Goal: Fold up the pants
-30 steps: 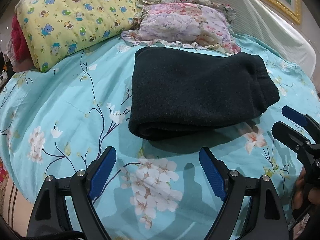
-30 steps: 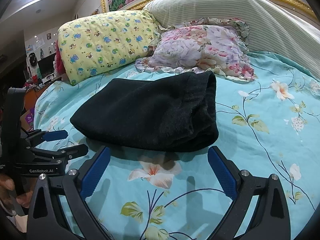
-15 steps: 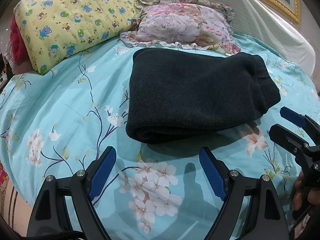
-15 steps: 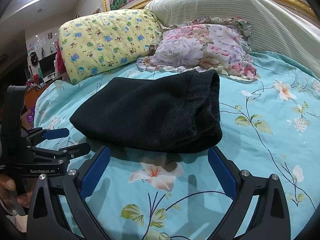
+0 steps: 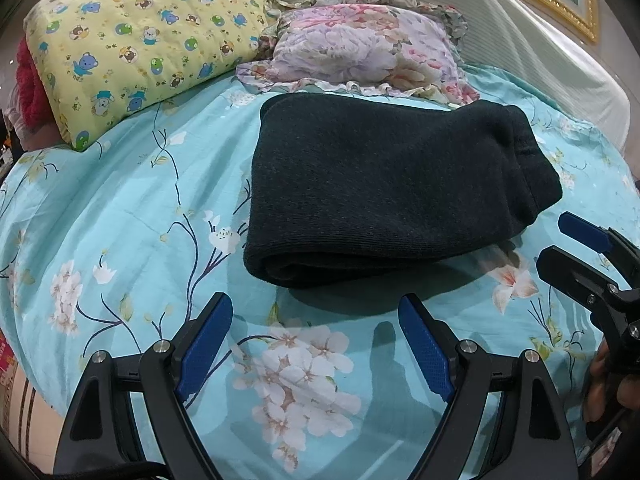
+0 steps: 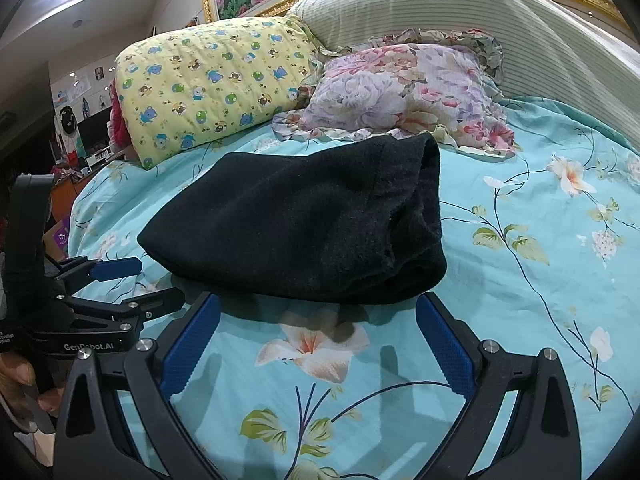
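Bed sheet (image 5: 120, 208): turquoise, floral; bears everything.
Yellow pillow (image 5: 136, 40): 11 o'clock of pants.
Floral pillow (image 5: 360, 48): 12 o'clock, touching pants' far edge.
Pants (image 5: 384, 188): folded dark bundle, mid-bed; long axis 9-to-3 o'clock; rolled edge toward the grippers.
Left gripper (image 5: 316, 344): jaws spread, empty, at 6 o'clock, apart from pants.
Right gripper (image 6: 316, 340): jaws spread, empty, just short of pants.
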`<state>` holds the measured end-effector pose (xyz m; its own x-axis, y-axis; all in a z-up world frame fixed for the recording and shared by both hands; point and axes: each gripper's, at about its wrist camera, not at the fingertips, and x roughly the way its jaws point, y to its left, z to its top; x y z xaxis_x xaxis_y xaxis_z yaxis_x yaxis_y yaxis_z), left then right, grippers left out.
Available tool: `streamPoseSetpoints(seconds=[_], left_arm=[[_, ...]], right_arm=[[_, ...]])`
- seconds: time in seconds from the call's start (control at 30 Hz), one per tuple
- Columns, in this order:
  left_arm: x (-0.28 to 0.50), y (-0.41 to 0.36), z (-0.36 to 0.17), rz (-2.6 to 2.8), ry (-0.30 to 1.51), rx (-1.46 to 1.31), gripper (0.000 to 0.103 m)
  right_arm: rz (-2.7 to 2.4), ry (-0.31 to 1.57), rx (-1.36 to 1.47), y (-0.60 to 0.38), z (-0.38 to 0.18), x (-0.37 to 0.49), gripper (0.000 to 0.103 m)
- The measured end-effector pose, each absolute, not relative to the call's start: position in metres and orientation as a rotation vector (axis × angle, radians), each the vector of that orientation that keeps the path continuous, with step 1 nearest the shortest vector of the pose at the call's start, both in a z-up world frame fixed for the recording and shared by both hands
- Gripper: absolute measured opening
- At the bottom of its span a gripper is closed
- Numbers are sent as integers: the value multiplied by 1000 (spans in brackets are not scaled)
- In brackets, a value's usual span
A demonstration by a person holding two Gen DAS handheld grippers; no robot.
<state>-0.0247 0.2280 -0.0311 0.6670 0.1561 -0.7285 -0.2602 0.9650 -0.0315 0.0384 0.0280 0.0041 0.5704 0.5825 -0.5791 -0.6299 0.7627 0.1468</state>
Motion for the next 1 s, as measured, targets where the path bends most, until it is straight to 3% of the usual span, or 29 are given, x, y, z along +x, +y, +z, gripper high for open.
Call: streamPoseSetpoints(seconds=[1.0], left_arm=[[-19, 227, -30, 232, 810, -131, 86]], right_arm=[[719, 647, -73, 31, 6, 37, 98]])
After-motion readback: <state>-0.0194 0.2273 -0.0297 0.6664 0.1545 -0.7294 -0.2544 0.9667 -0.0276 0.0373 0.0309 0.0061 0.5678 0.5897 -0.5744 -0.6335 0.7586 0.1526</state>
